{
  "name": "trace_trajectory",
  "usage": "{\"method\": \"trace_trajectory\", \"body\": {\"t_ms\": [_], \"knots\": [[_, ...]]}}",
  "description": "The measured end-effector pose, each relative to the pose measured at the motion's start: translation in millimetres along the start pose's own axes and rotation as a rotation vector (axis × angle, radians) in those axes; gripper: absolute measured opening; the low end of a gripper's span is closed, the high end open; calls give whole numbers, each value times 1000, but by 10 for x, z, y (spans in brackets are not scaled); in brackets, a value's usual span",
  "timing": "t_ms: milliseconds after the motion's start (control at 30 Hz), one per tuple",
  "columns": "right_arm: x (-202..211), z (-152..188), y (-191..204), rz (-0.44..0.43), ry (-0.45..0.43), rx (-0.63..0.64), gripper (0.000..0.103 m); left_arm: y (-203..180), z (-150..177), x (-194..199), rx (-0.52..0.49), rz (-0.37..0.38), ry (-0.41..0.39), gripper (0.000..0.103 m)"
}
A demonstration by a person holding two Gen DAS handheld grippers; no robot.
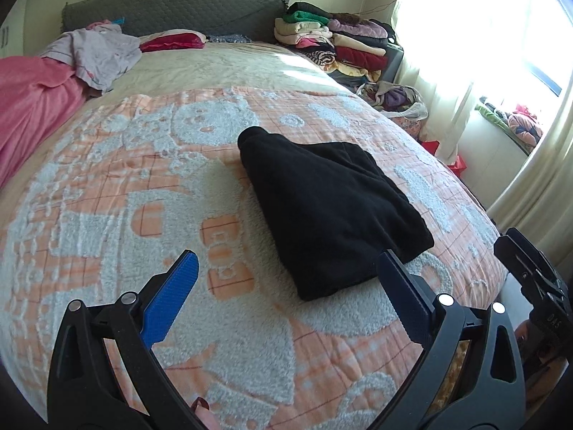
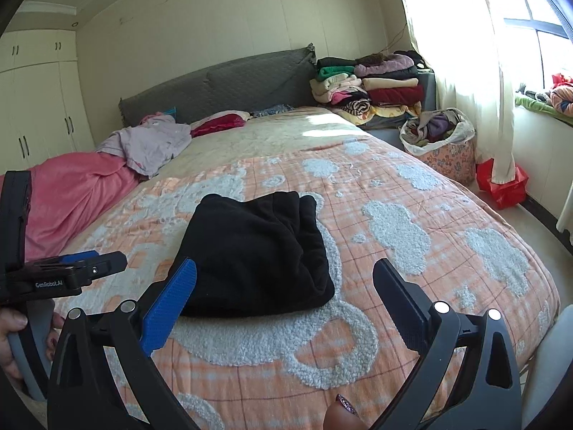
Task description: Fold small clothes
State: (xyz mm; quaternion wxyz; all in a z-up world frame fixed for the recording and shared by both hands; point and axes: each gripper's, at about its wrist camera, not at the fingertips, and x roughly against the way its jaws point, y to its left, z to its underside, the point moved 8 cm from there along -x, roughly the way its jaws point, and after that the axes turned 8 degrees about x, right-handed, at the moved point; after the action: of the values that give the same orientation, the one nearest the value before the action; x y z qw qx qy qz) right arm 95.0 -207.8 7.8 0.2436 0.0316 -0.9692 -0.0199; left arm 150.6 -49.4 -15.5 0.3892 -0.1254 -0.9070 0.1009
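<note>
A black garment [image 1: 329, 211] lies folded into a thick bundle on the orange-and-white blanket [image 1: 143, 186] of the bed. My left gripper [image 1: 286, 256] hovers open just before its near edge, blue pads wide apart and nothing between them. In the right wrist view the same black garment [image 2: 258, 251] sits ahead and slightly left. My right gripper [image 2: 286, 263] is open above the garment's near edge, holding nothing. The left gripper [image 2: 100, 259] shows at the left of that view, held by a hand [image 2: 10, 326].
A pink blanket [image 1: 32, 107] and a lilac garment [image 1: 96, 53] lie at the bed's far left. Stacked folded clothes [image 1: 340, 39] stand by the headboard. A basket of clothes [image 2: 440, 143] and a red bag [image 2: 501, 182] sit on the floor by the curtain.
</note>
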Motion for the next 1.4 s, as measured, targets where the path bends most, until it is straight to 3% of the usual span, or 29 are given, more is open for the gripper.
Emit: {"method": "trace_trajectory", "body": {"t_ms": [267,667,1000,1400], "knots": [[111,163,188,22,-11,41,98,139,219,68,25,-14,-7,93],[-156,741,340,19,169,68,98,289,627,-50,48,-48,48,93],[-192,719,394,13,175,93,98,355,714,-106,74,-62,87,93],[-195,717,396,11,174,87,98,371,690,-76,76,-82,78,93]]}}
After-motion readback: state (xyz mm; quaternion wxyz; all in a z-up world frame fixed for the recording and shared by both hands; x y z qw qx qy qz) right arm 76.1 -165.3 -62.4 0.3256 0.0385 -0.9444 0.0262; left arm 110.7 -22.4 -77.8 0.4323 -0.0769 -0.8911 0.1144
